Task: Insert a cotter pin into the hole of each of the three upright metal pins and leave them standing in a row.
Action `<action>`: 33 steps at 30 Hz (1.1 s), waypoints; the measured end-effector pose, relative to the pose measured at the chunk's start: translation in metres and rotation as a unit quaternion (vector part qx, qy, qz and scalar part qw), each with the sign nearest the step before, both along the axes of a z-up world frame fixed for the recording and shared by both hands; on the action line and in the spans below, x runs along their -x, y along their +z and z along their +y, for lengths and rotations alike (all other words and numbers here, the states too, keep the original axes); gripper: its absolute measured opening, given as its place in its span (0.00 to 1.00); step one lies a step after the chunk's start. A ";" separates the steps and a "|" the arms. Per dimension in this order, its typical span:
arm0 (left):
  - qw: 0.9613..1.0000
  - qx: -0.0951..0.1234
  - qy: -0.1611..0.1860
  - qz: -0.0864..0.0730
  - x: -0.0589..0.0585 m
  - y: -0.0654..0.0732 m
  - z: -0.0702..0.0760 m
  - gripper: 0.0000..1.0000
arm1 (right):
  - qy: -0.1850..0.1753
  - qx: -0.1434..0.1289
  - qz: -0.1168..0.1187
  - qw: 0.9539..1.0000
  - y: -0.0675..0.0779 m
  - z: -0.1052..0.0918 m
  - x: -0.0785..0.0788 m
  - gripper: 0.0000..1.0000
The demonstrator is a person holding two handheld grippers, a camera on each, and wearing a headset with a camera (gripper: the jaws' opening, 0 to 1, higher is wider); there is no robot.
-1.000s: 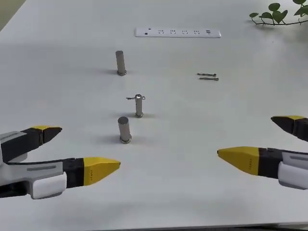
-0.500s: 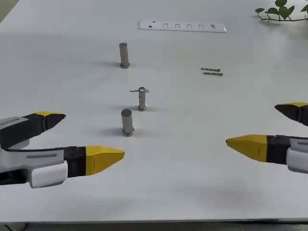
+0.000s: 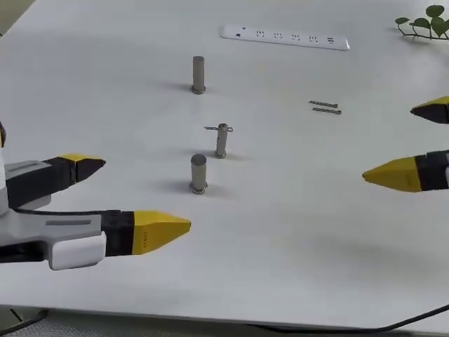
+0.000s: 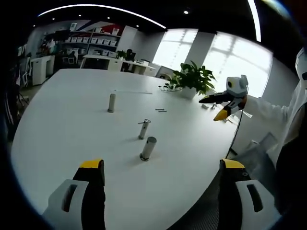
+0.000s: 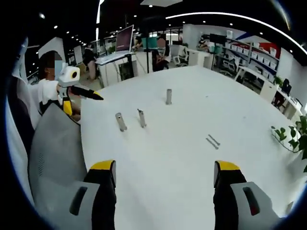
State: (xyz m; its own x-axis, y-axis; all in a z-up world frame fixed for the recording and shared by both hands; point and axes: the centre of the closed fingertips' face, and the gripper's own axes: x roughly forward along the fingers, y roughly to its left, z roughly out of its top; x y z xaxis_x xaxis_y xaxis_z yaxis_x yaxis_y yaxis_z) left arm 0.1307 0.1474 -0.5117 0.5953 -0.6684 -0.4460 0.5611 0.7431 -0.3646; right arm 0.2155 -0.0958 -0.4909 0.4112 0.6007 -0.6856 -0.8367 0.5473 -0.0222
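Three metal pins [image 3: 198, 173] stand in a row on the table [image 3: 280, 232] ahead of the left gripper [image 3: 147, 194], between its fingers' lines. Two cotter pins [image 3: 325, 107] lie ahead of the right gripper [image 3: 387, 143], with a power strip [image 3: 284, 37] beyond them.

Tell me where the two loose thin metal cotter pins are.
The cotter pins lie side by side in the head view, right of the upright metal pins, nearer than the white power strip.

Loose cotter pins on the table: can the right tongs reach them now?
Probably yes. The right tongs stand open near the two loose cotter pins, with bare table between them; the upright metal pins stand off to the other side.
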 end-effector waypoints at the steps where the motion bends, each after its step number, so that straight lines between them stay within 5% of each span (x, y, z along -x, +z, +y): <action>1: 1.000 0.000 0.001 0.000 0.000 0.000 0.000 0.99 | 0.008 0.005 0.004 1.000 -0.001 0.000 -0.002 0.81; 11: 1.000 -0.005 0.006 -0.004 0.000 0.002 0.005 0.99 | 0.078 0.080 0.000 0.994 -0.005 -0.008 -0.053 0.76; 14: 1.000 -0.002 0.009 -0.001 0.001 0.001 0.005 0.99 | 0.078 0.072 0.001 0.994 -0.002 -0.009 -0.068 0.75; 16: 1.000 -0.001 0.007 0.001 0.002 0.001 0.002 0.99 | 0.090 0.092 -0.001 0.992 -0.003 -0.014 -0.080 0.74; 17: 1.000 -0.002 0.006 0.001 0.002 0.001 0.002 0.99 | 0.105 0.107 -0.002 0.989 -0.005 -0.017 -0.083 0.74; 21: 1.000 0.004 0.011 -0.002 0.001 0.004 -0.001 0.99 | 0.122 0.098 0.008 0.988 -0.006 -0.013 -0.095 0.65; 25: 1.000 0.007 0.016 -0.003 -0.001 0.006 -0.001 0.99 | 0.163 0.139 0.015 0.977 -0.019 -0.012 -0.103 0.59; 30: 0.999 0.014 0.029 -0.005 -0.006 0.010 0.003 0.99 | 0.183 0.157 0.029 0.970 -0.033 -0.006 -0.117 0.51; 33: 0.999 0.015 0.040 0.000 -0.012 0.008 0.007 0.99 | 0.183 0.152 0.040 0.970 -0.038 0.001 -0.117 0.46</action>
State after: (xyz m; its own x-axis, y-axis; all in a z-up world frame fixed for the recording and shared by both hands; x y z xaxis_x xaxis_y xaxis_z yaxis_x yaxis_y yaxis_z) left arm 0.1426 0.1541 -0.5040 0.6479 -0.6319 -0.4254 0.5005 0.7741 -0.3876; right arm 0.3330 -0.0945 -0.5292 0.1474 0.4610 -0.8751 -0.9793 0.1918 -0.0639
